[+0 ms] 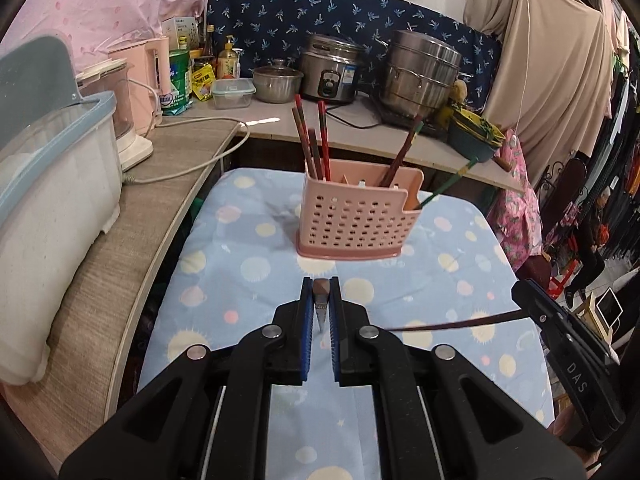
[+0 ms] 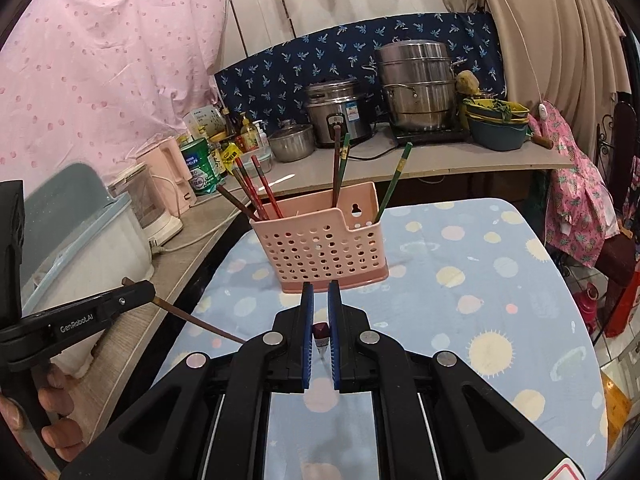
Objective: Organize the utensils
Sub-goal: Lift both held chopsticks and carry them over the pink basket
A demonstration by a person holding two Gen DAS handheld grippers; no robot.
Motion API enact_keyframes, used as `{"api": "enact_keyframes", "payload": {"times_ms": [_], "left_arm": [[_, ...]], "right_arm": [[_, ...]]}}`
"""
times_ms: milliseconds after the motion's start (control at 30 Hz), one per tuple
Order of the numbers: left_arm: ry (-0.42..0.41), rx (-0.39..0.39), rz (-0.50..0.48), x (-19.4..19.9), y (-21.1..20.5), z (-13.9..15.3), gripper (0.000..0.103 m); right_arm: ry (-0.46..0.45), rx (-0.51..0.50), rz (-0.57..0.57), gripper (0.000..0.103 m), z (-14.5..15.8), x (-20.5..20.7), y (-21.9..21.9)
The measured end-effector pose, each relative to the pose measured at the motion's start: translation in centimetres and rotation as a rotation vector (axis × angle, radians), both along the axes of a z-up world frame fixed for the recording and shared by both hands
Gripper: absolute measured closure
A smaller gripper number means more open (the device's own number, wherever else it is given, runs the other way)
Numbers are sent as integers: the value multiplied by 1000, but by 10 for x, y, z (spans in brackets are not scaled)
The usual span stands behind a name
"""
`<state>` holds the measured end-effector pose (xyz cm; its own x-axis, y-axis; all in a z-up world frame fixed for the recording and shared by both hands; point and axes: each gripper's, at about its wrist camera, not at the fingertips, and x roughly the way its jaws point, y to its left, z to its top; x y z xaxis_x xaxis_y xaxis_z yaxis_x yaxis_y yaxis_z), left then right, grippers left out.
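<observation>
Both chopsticks up, holder dead ahead
Left tool point(image 1: 321, 300) and right tool point(image 2: 321, 328) each clamp a chopstick; pink holder point(image 1: 356, 216) stands beyond.

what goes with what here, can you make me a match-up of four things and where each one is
Things:
1. pink utensil holder
2. green chopstick
3. rice cooker
4. brown chopstick

Places:
A. on the back counter
B. clamped in the left gripper
C. on the blue dotted cloth
D. standing in the holder's right end

Pairs: 1-C, 2-D, 3-A, 4-B
</observation>
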<state>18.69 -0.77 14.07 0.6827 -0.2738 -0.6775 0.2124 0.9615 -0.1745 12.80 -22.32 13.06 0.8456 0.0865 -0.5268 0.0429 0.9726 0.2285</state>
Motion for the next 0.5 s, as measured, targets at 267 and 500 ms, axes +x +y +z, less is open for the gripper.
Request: {"api": "enact_keyframes", "payload": {"times_ms": [267,500], "left_arm": [[-27,-33,12,36,-6,28,96],[-117,-81,25,64,-10,81,96]], "right_arm": [[-60,31,-3,96,32,35,-11],[-158,78,-1,96,81,67,-22]]}}
